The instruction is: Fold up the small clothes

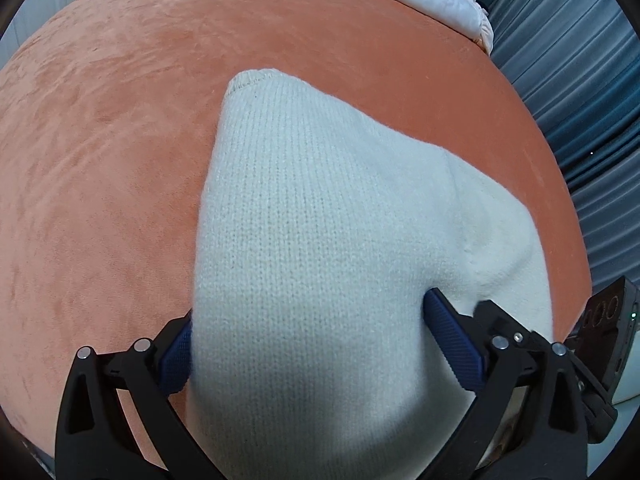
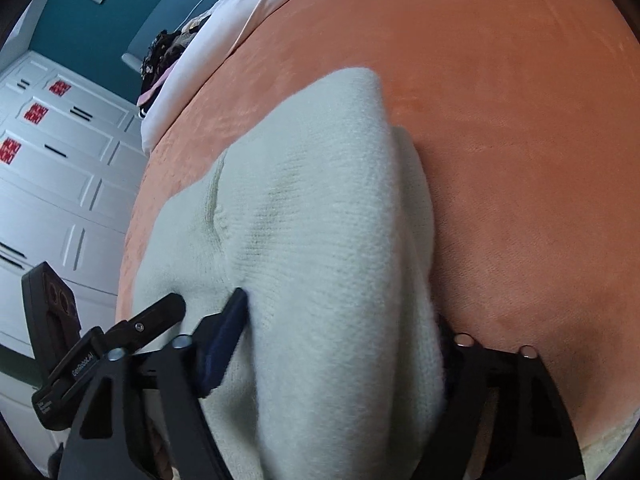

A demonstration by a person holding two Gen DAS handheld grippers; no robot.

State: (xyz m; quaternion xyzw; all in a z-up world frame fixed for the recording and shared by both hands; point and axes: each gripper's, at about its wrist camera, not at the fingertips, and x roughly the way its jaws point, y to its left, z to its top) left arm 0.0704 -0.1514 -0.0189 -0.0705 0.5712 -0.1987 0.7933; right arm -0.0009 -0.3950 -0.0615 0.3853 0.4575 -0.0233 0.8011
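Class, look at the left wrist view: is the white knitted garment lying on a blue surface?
No: the white knitted garment lies on an orange velvety cover, gripped by the left gripper.

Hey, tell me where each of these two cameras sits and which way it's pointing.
Left wrist: on the left gripper, looking along its fingers over the white knit on the orange cover; curtain at right.
Right wrist: on the right gripper, facing the same knit and cover; wardrobe at left.
Shared: knit, cover, and each view's edge shows the other gripper.
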